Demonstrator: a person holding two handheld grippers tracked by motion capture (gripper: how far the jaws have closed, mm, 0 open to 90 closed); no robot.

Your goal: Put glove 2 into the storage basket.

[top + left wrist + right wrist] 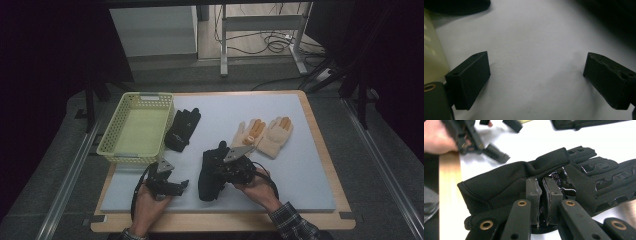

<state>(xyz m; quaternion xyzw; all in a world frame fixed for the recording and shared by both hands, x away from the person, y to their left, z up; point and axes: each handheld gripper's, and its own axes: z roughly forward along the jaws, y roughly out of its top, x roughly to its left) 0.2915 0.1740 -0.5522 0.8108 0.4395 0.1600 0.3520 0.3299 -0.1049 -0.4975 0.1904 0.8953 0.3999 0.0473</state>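
Jaws of the right gripper [543, 202] stand nearly together, pinching a fold of the black glove [524, 180] between their pads; in the right gripper view the glove's cuff lies to the left and its patterned fingers run off to the right. In the high view this right gripper [220, 167] sits over the same glove [209, 180] on the near middle of the grey mat [310, 165], with the person's right hand [257, 187] wrapped round its body and the forearm in a checked sleeve coming in from the bottom right. The left gripper [536, 77] has its jaws wide apart with bare mat between them, touching nothing; seen from above it [182, 186] lies low near the front left corner of the mat, held in the left hand [147, 205], just in front of the yellow basket [112, 132]. A second black glove [182, 129] lies beside the basket, and a pair of cream gloves [265, 135] lies farther right.
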